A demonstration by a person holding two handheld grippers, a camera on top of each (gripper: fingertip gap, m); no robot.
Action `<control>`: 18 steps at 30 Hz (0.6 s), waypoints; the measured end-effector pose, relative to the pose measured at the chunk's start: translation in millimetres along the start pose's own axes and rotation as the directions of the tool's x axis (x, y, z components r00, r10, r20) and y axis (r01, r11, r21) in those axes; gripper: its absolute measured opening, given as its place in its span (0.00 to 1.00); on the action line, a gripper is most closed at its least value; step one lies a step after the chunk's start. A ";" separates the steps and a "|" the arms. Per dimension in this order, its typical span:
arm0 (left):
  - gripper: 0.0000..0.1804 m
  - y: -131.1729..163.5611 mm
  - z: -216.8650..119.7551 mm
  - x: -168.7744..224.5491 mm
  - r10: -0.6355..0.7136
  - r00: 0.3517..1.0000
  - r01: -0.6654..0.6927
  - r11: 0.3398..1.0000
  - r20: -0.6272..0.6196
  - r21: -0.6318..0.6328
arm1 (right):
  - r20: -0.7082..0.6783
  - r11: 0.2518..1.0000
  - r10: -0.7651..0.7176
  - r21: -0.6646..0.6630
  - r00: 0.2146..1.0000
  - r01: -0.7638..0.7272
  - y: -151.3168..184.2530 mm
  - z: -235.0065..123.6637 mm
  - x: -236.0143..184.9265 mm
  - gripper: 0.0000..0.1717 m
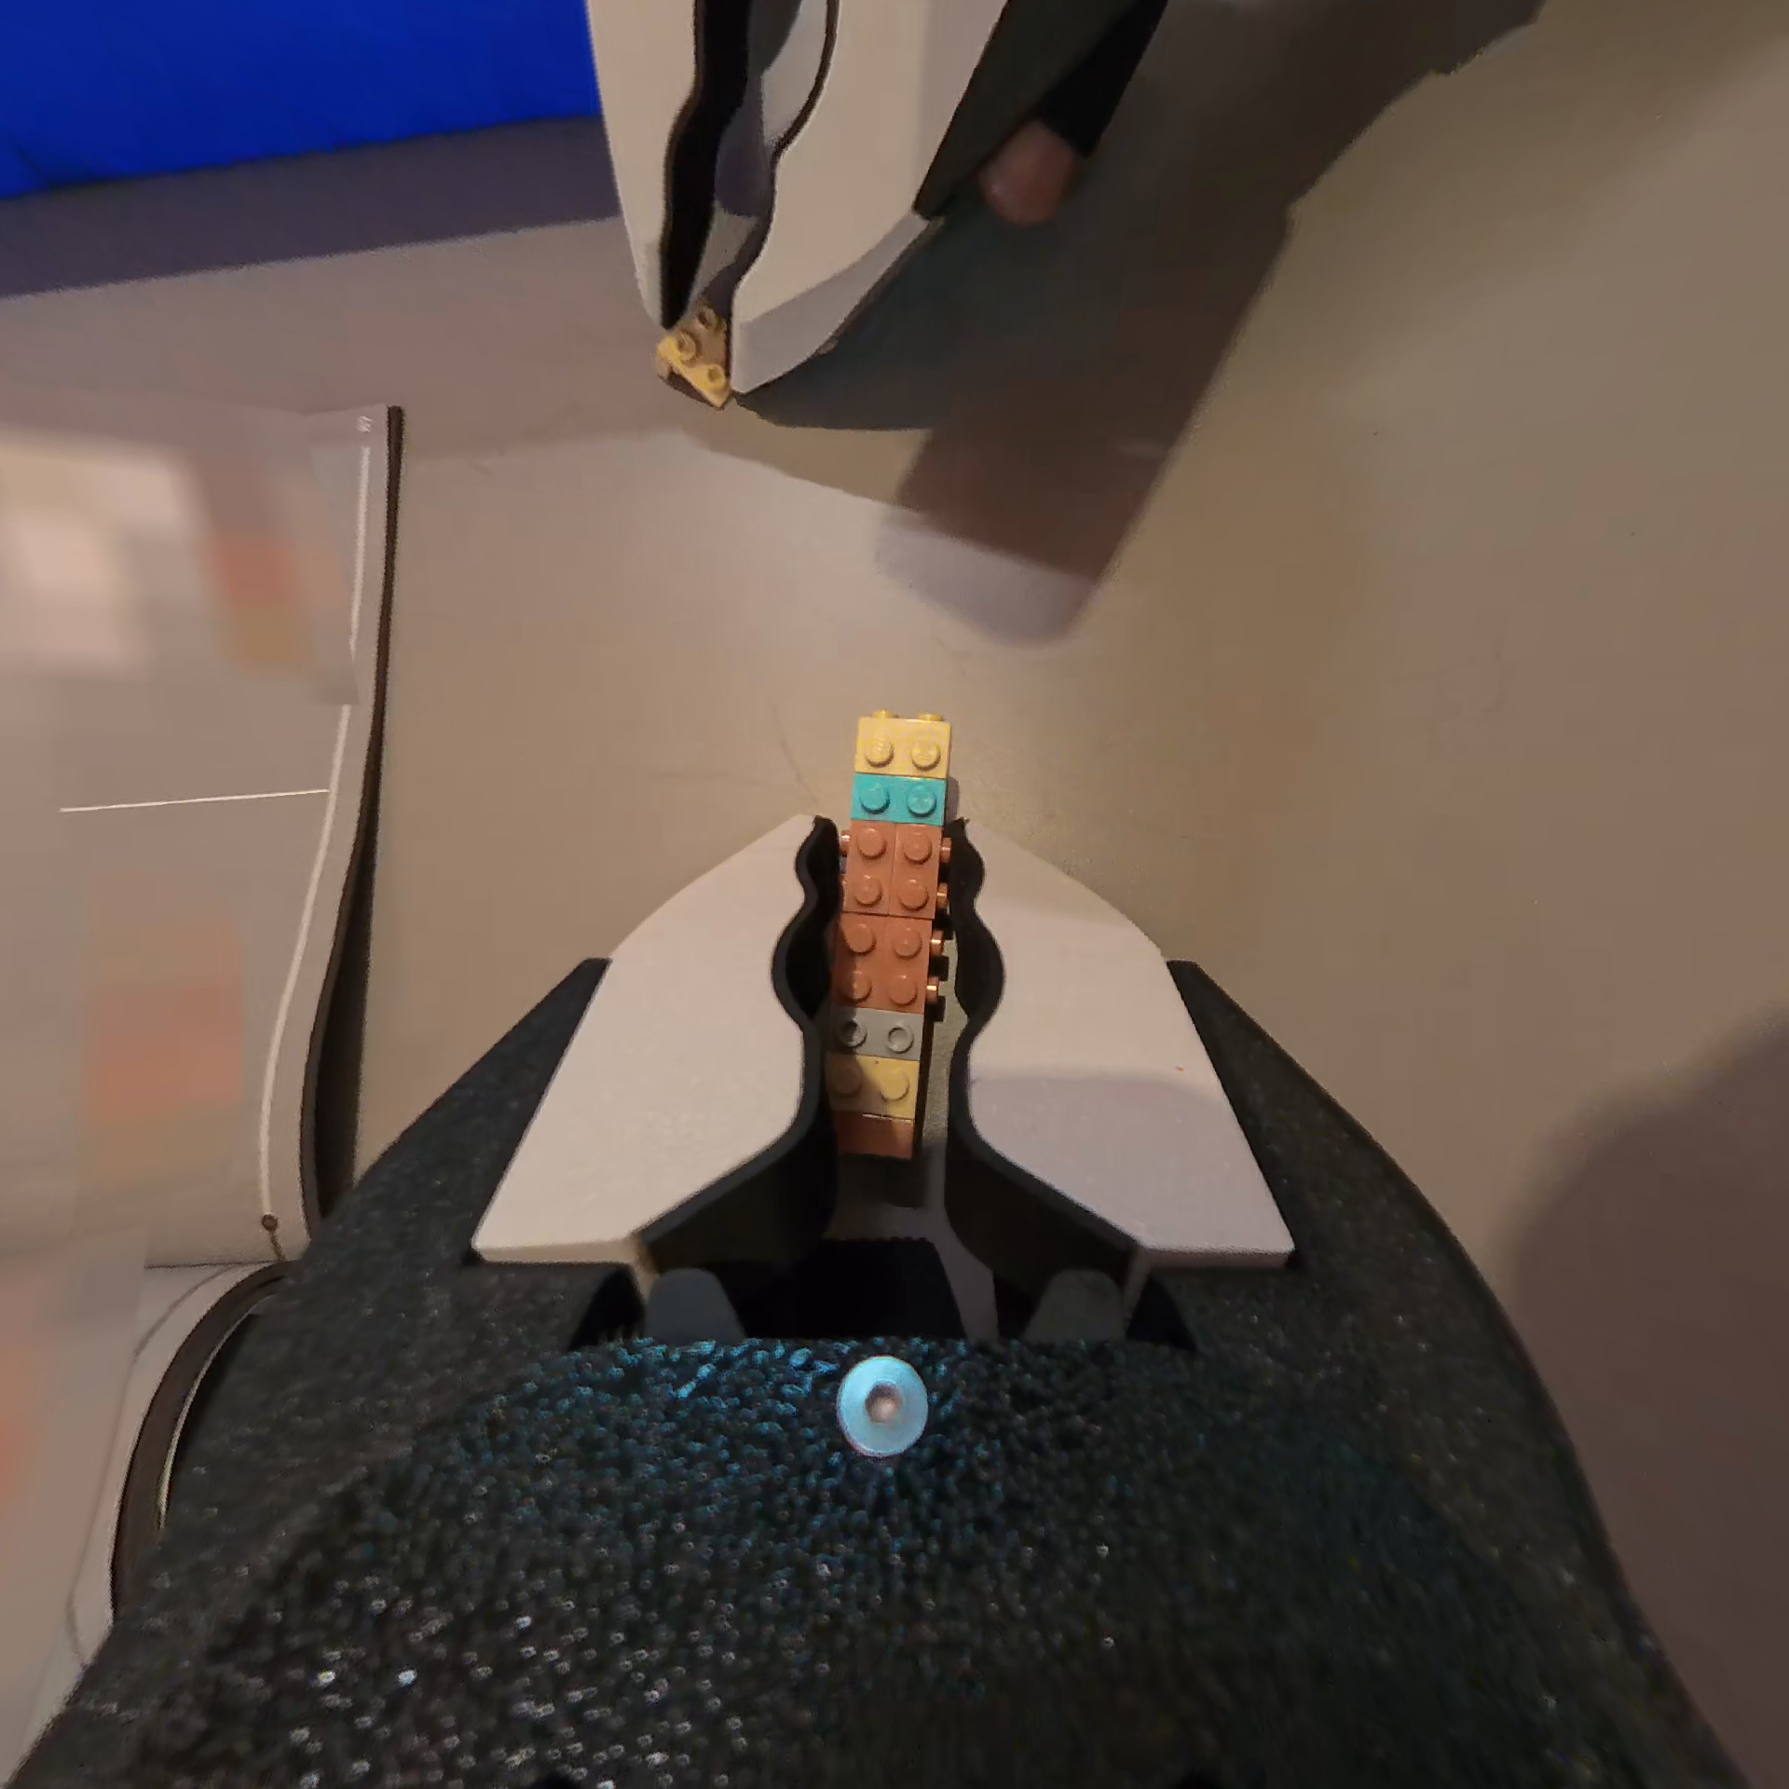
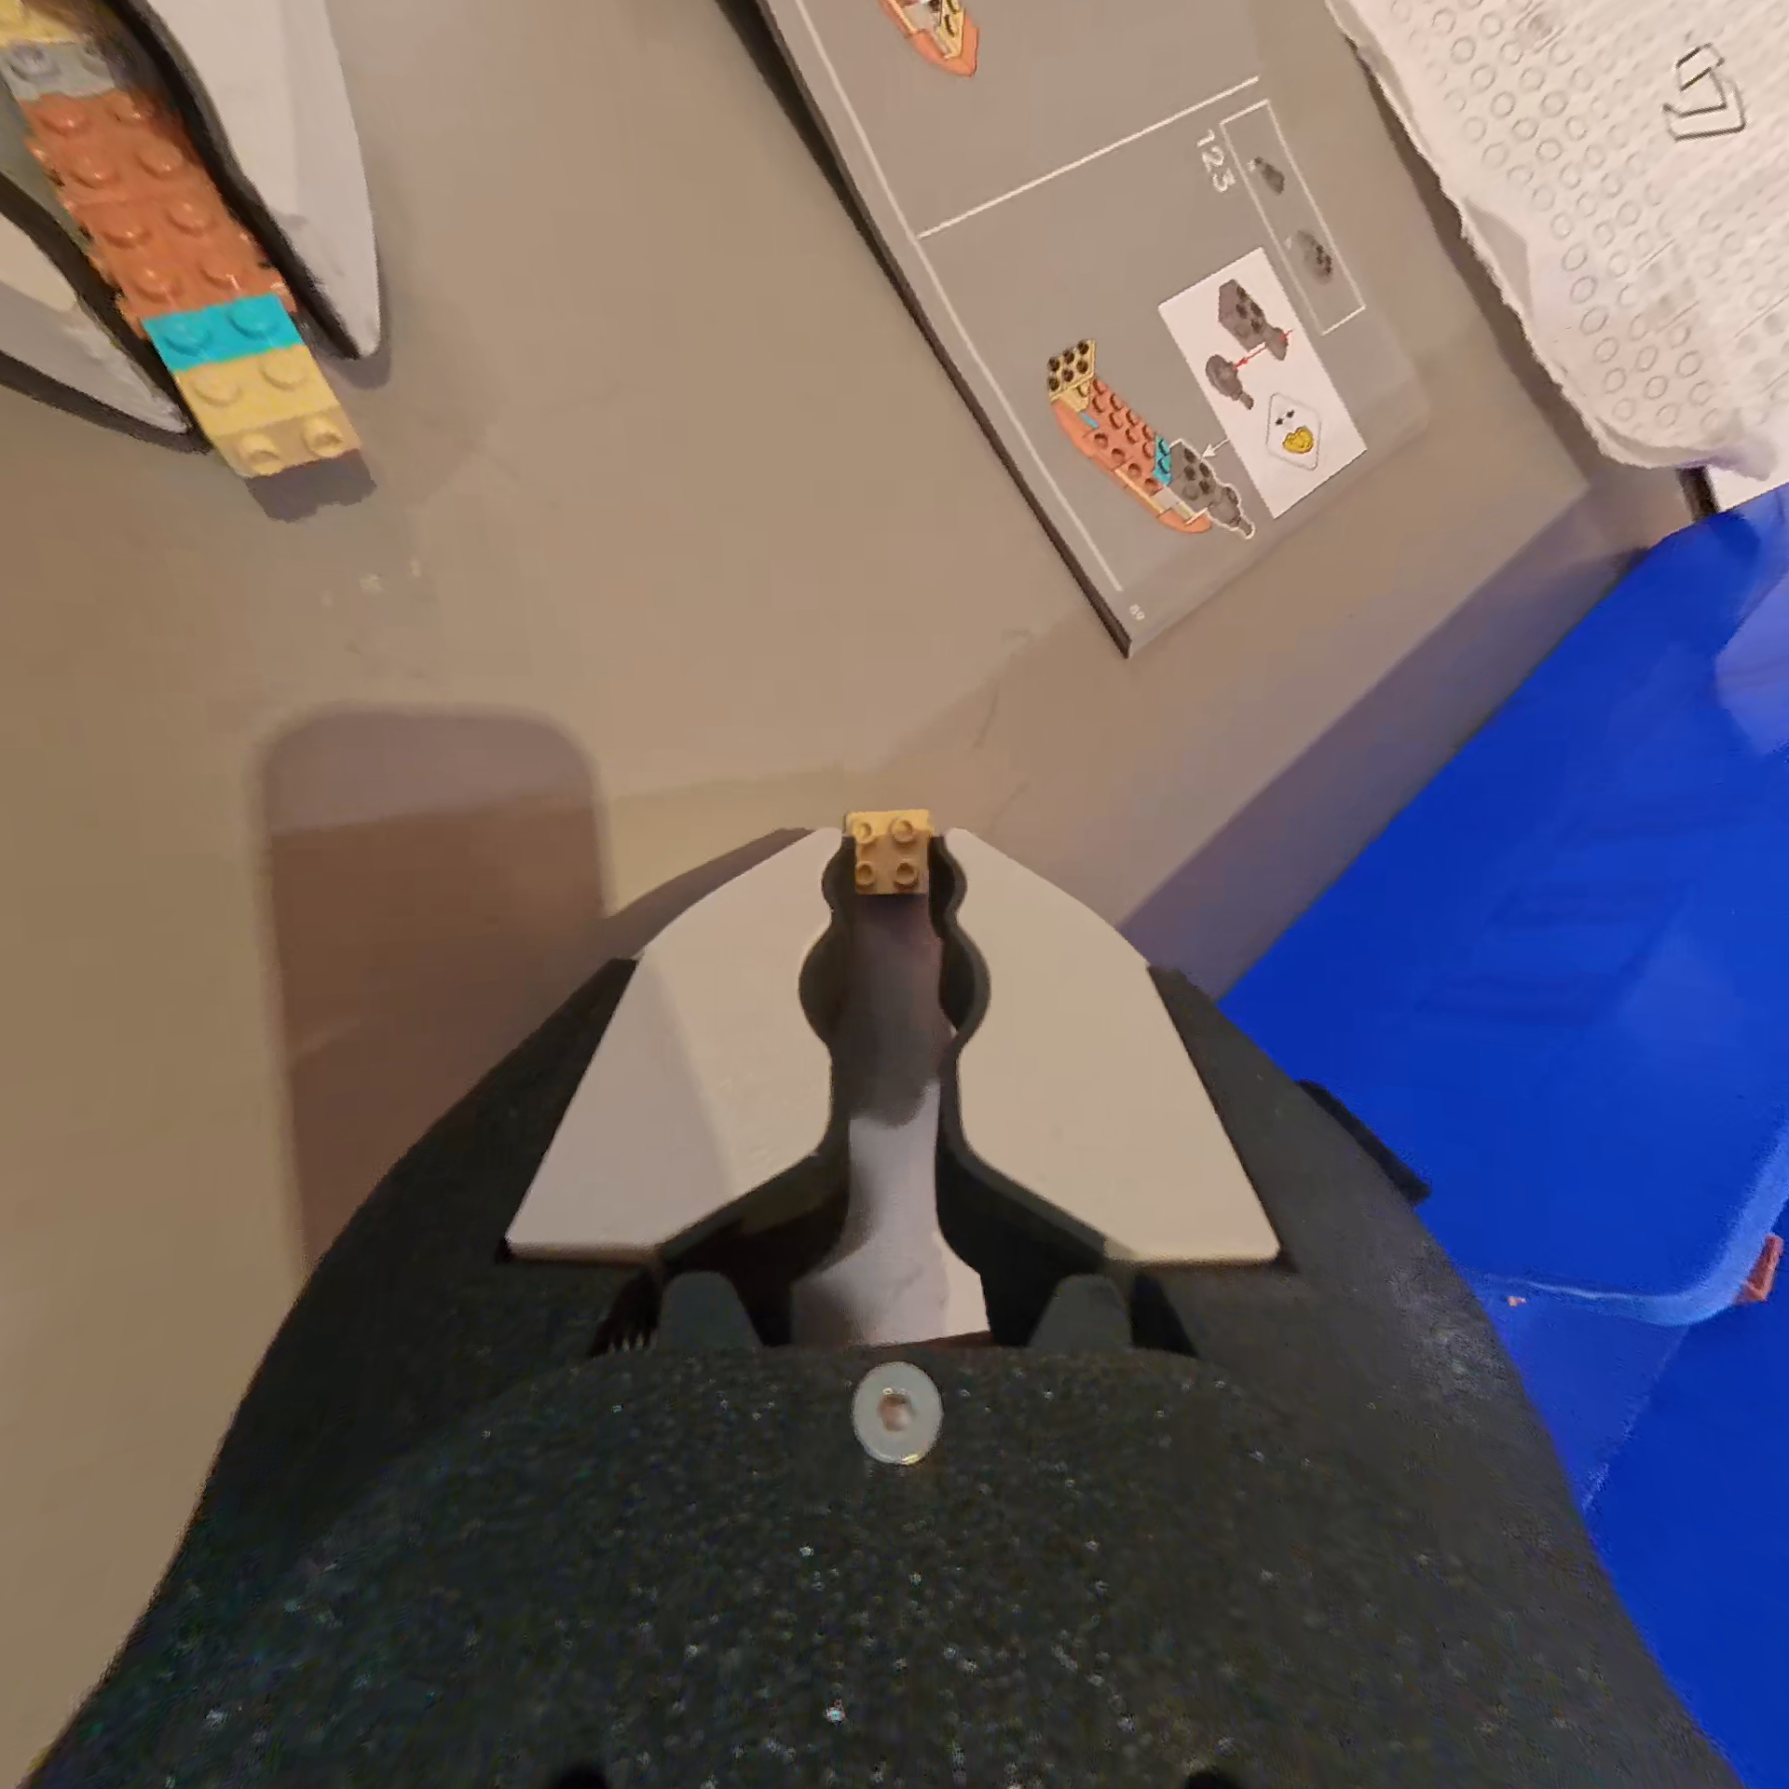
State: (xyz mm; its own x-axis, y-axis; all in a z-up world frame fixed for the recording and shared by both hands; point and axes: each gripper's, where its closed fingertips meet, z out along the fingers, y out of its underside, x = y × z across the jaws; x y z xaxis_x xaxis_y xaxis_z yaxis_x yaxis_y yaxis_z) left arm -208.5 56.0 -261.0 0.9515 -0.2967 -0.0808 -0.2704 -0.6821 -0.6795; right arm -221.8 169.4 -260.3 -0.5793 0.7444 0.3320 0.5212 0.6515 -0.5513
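Left gripper (image 1: 893, 833) pinches a long brick stack (image 1: 891, 929), brown with teal and tan at its tip, poking past both pads. Right gripper (image 2: 889, 837) clamps a small tan brick (image 2: 889, 852) at its fingertips. Both hover over a grey table (image 2: 678, 581); instruction booklet (image 2: 1162, 290), white baseplate (image 2: 1597, 194), blue cloth (image 2: 1549, 871) nearby.

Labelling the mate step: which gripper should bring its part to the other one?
Right, probably. The right gripper pinches only a small tan brick at its fingertips, easy to steer. The left gripper clamps the long brick stack, better kept steady as the base.
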 end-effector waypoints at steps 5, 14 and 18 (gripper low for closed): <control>0.12 0.2 3.3 0.5 0.021 1.000 -0.021 1.000 0.012 0.006 | -0.001 1.000 0.023 -0.006 1.000 -0.023 0.2 -0.1 -0.3 0.08; 0.12 -0.3 3.2 -2.0 0.026 0.999 -0.027 0.999 0.024 0.024 | 0.131 0.988 0.107 0.093 0.986 -0.120 -18.3 -5.9 -17.9 0.04; 0.12 -4.9 0.4 -1.9 0.026 1.000 -0.026 0.998 0.016 0.055 | 0.173 0.979 0.139 0.123 0.975 -0.162 -22.7 -8.2 -21.3 0.04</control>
State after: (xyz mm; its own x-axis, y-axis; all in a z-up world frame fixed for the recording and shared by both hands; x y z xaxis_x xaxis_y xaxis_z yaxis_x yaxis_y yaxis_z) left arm -208.9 60.2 -257.8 0.9465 -0.3032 -0.1101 -0.2871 -0.6365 -0.7159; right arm -216.1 139.9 -248.6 -0.6004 0.7914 0.1148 0.5268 0.4995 -0.6877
